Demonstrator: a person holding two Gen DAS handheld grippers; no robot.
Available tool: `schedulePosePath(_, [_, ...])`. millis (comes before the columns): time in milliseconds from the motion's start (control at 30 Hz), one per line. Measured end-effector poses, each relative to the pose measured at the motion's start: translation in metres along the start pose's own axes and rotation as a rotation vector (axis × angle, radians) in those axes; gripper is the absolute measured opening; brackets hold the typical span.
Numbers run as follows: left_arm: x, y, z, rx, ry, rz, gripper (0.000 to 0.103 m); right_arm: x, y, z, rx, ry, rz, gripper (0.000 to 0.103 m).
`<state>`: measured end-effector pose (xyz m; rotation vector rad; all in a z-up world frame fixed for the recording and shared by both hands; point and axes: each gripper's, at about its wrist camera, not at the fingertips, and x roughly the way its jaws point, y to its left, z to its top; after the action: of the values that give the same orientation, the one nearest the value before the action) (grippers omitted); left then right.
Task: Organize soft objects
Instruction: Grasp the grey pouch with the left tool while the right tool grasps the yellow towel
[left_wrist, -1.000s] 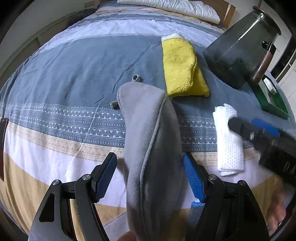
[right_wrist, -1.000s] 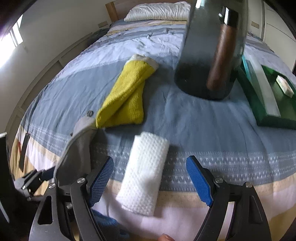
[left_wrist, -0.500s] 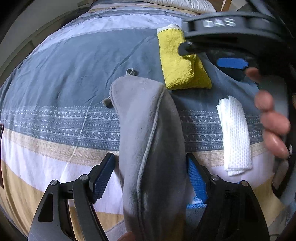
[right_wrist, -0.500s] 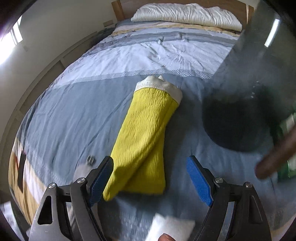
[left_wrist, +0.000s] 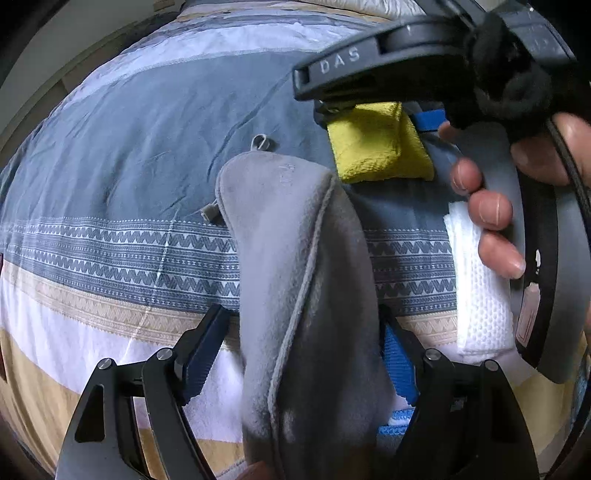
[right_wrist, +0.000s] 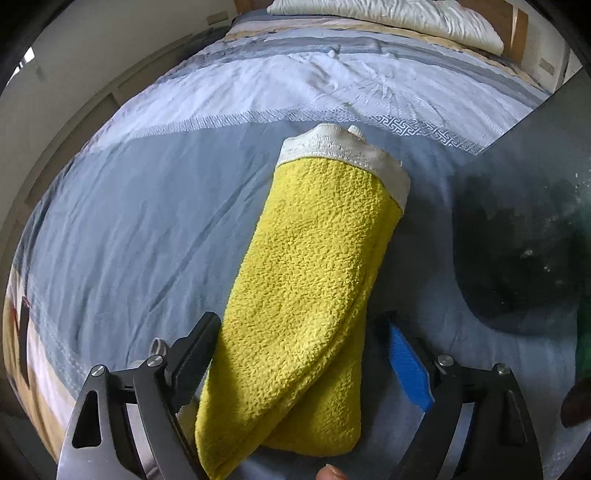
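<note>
My left gripper (left_wrist: 303, 354) has its jaws around a folded grey cloth (left_wrist: 295, 258) that lies on the striped bedspread (left_wrist: 110, 184); both pads touch its sides. My right gripper (right_wrist: 306, 354) is open and straddles the near end of a folded yellow towel (right_wrist: 317, 266) with a white hem; its pads stand apart from the towel's sides. The right gripper also shows in the left wrist view (left_wrist: 376, 122), over the yellow towel (left_wrist: 373, 147). A folded white waffle cloth (left_wrist: 480, 288) lies to the right, partly behind the person's hand.
A dark glass jar (right_wrist: 524, 229) stands on the bed right of the yellow towel. A white pillow (right_wrist: 388, 14) and the wooden headboard (right_wrist: 513, 29) are at the far end. A blue cloth (left_wrist: 395, 424) peeks out under the grey one.
My right gripper has moved forward from the white cloth to the yellow towel and now straddles its near end. My left gripper has closed in on the grey cloth.
</note>
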<state>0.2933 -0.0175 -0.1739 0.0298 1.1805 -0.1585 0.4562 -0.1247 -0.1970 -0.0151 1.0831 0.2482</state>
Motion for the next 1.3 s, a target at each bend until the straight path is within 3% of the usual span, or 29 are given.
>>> schedulePosePath(233, [0.002, -0.006, 0.0, -0.003, -0.002, 0.01, 0.076, 0.009, 0.005, -0.001, -0.024, 0.002, -0.048, 0.081])
schedulePosePath(333, [-0.003, 0.0, -0.003, -0.006, -0.004, 0.006, 0.074, 0.008, 0.006, -0.001, -0.031, -0.002, -0.057, 0.068])
schedulePosePath(400, [-0.005, 0.002, -0.003, -0.01, -0.006, 0.003, 0.074, 0.008, 0.007, 0.0, -0.036, -0.01, -0.059, 0.05])
schedulePosePath(500, [-0.01, 0.01, -0.003, -0.017, -0.009, 0.003, 0.07, 0.005, 0.008, 0.0, -0.049, -0.017, -0.064, 0.036])
schedulePosePath(933, [-0.02, 0.023, -0.002, -0.032, -0.028, 0.024, 0.04, -0.001, 0.006, -0.007, -0.082, -0.035, -0.062, 0.027])
schedulePosePath(1300, [-0.024, 0.037, 0.002, -0.04, -0.027, 0.026, 0.036, -0.003, 0.013, -0.01, -0.125, -0.06, -0.083, 0.019])
